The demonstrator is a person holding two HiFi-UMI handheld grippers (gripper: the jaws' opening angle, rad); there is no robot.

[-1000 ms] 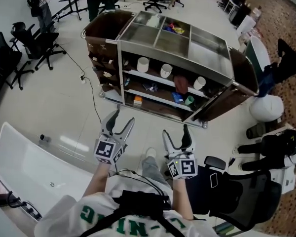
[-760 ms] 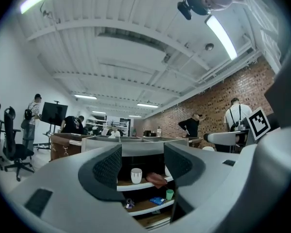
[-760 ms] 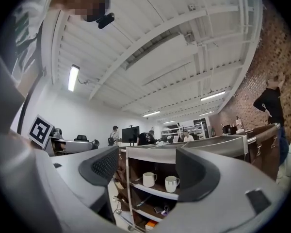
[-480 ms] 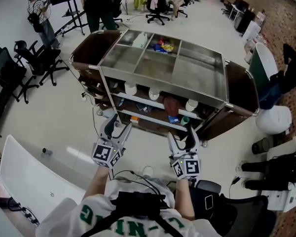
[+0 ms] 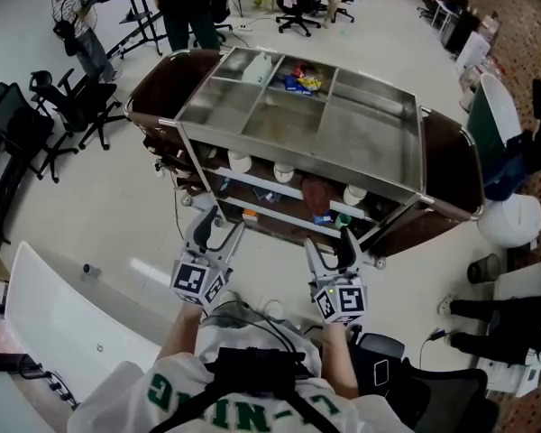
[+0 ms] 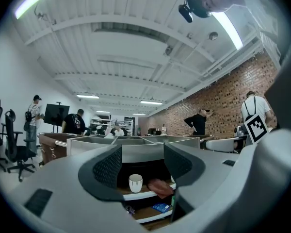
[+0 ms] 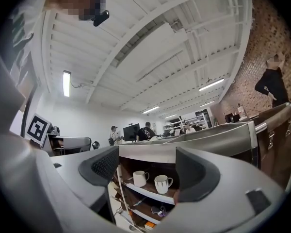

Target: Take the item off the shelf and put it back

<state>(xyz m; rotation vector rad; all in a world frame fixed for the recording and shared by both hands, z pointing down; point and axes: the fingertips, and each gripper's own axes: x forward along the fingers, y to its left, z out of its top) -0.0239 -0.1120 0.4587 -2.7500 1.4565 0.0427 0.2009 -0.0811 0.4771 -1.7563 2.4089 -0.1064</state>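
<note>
A steel-topped service cart (image 5: 376, 142) stands in front of me with open shelves facing me. Its upper shelf holds white cups (image 5: 283, 171) and a reddish-brown item (image 5: 317, 193); a blue item (image 5: 323, 217) lies on the shelf below. My left gripper (image 5: 224, 223) and right gripper (image 5: 329, 242) hover side by side short of the shelves, both open and empty. In the left gripper view, a cup (image 6: 135, 183) and the reddish-brown item (image 6: 160, 187) show between the jaws of the left gripper (image 6: 142, 166). Two cups (image 7: 162, 183) show beyond the right gripper (image 7: 148, 171).
The cart's top compartments hold a white bottle (image 5: 260, 65) and small packets (image 5: 299, 82). Office chairs (image 5: 68, 97) and people stand at the back left. A white table (image 5: 63, 332) lies at my lower left, a black chair (image 5: 433, 395) at my lower right. Cables (image 5: 175, 207) run along the floor.
The cart has come closer and sits more squarely in front of me. Both grippers have stayed open and now reach nearer to its shelves.
</note>
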